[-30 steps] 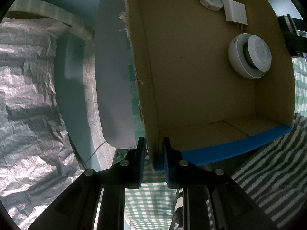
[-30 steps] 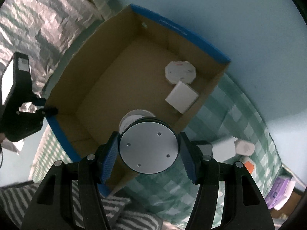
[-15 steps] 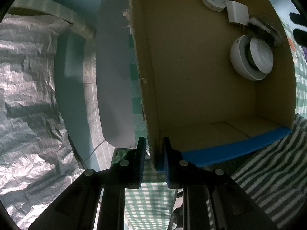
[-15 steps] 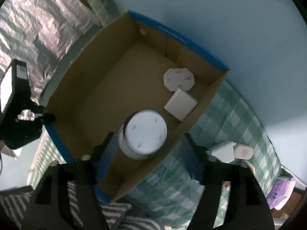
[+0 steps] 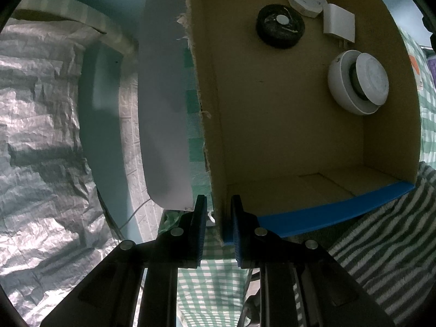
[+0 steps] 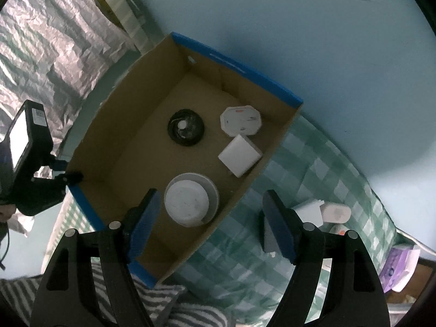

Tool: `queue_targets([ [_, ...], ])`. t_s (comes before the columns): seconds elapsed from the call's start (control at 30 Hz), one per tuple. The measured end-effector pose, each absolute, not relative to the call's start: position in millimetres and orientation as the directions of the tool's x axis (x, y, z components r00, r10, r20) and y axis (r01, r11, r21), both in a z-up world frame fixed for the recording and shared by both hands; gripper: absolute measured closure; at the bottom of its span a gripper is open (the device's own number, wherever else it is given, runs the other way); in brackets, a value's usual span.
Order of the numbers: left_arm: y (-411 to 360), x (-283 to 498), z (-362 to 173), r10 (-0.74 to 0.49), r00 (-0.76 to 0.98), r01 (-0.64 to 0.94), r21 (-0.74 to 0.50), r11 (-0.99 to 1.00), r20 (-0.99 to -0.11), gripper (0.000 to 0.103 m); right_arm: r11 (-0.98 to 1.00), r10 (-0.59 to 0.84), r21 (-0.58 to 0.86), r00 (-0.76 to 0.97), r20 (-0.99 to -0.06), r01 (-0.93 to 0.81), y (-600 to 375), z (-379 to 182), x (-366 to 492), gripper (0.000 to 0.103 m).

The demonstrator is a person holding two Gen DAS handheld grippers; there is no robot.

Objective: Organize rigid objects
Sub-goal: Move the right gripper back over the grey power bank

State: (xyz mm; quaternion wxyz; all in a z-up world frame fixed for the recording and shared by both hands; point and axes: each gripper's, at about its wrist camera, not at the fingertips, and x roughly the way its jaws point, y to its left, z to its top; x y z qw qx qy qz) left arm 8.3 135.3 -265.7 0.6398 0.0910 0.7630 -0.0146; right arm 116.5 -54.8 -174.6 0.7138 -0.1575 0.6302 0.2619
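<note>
A: Left claw [image 5: 216, 212] is closed narrow on the near corner of the cardboard box [image 5: 212, 125], one blue pad outside the torn side wall and one inside it. From the right wrist view the same claw [image 6: 68, 175] shows at the box's left corner, gripping the rim.

B: Right claw [image 6: 209, 222]?

A: Spread wide, nothing between the pads. It hangs above the near right side of the box, one pad over the box interior and one over the green checked cloth [image 6: 313, 169] outside the box.

B: Box contents?

A: Four items on the box floor. White round dish with a round white lid-like disc on it [image 6: 190, 203], just beside the right wall, nearest the right claw; in the left wrist view [image 5: 358, 81] the disc sits tilted in the dish. Black round disc with a small pale centre [image 6: 186, 130] lies further in, apart from the walls. White octagonal box [image 6: 241, 120] is near the far right corner. White square adapter-like block [image 6: 239, 156] sits just beside the octagonal box, against the right wall; its prongs show in the left wrist view [image 5: 339, 23].

B: Outside the box?

A: White items [image 6: 323, 211] lie on the checked cloth to the right of the box, well apart from it; I cannot tell what they are. Striped grey cloth [image 5: 381, 234] sits under the near end of the box. Crinkled silver foil [image 5: 41, 136] covers the left.
</note>
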Motion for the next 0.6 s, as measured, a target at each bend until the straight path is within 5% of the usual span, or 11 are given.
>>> queue_targets([
  [0.6, 134, 6, -262, 0.125, -0.155, 0.167, 0.099, 0.981, -0.98, 0.086, 0.874, 0.133, 0.085, 0.067, -0.989, -0.479, -110, -182, 117, 0.025],
])
